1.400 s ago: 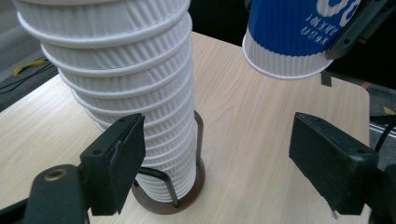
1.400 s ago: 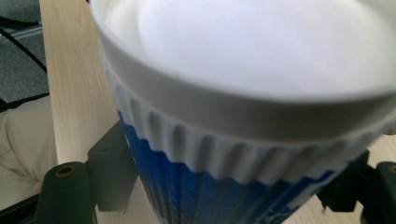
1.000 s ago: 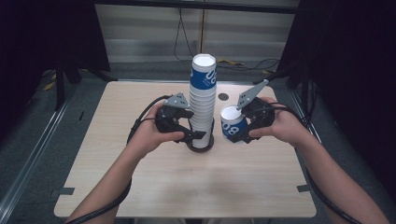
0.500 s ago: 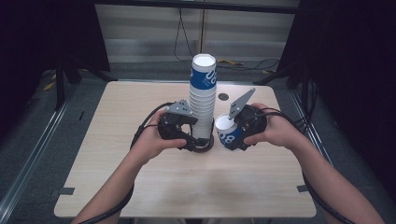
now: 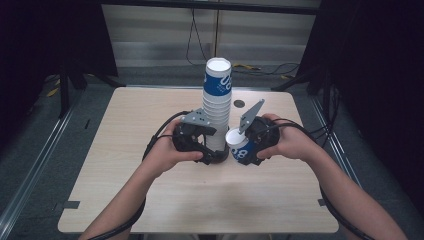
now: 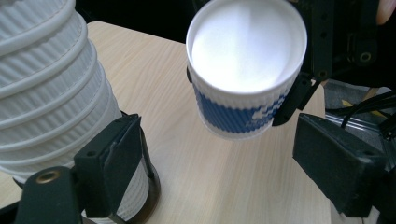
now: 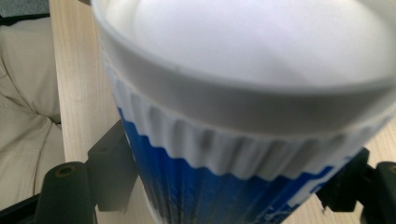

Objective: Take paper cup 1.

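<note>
Meanwhile we keep the right gripper [image 5: 244,150] jaws clamped on the single cup [image 5: 239,145], left gripper [image 5: 207,150] jaws just widened beside the cup stack [image 5: 217,107].

Honestly nothing here reads cleanly: the top cup of the paper cup stack [image 5: 218,80] has big white characters on its blue band that look like "00", and the single blue-and-white paper cup [image 5: 240,146] shows similar white marks, too blurry to make out.

The cup stack [image 6: 46,93] is cut off by the left gripper view's top edge.
</note>
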A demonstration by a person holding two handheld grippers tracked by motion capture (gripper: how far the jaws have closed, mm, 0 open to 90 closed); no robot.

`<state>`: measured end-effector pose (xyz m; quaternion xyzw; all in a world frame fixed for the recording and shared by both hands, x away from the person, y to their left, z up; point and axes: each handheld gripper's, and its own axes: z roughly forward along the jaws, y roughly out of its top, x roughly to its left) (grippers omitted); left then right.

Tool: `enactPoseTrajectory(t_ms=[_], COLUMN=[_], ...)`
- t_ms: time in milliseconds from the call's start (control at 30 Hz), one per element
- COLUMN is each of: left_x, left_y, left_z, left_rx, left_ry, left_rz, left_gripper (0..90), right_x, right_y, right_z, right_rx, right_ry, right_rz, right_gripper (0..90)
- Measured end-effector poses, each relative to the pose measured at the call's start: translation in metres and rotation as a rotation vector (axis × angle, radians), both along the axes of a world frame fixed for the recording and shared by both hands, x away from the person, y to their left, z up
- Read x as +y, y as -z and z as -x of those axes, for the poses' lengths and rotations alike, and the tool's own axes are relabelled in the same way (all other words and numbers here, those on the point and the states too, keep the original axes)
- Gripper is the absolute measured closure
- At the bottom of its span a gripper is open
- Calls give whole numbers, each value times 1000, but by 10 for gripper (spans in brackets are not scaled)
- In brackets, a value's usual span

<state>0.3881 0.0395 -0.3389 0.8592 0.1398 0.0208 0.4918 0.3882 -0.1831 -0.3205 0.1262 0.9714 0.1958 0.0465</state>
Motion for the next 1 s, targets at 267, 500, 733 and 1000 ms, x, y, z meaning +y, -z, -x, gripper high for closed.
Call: enactPoseTrajectory(t_ms=[267,500,733,1000], left_x=[-8,-12,-17,-19], left_y=[5,9,13,16], left_z=[1,1,1,-1], left_rx=[14,16,26,32], left_ry=[14,18,25,31], left_rz=[7,7,5,-2], left_gripper=[160,160,160,160], right_x=[4,6,8,12], right_y=[10,12,16,21], right_z=[0,1,2,1], right_rx=[9,4,23,34], right_ry=[-20,-34,-43,-57], right_rz=[0,4,21,43], right_gripper=[210,210,210,210])
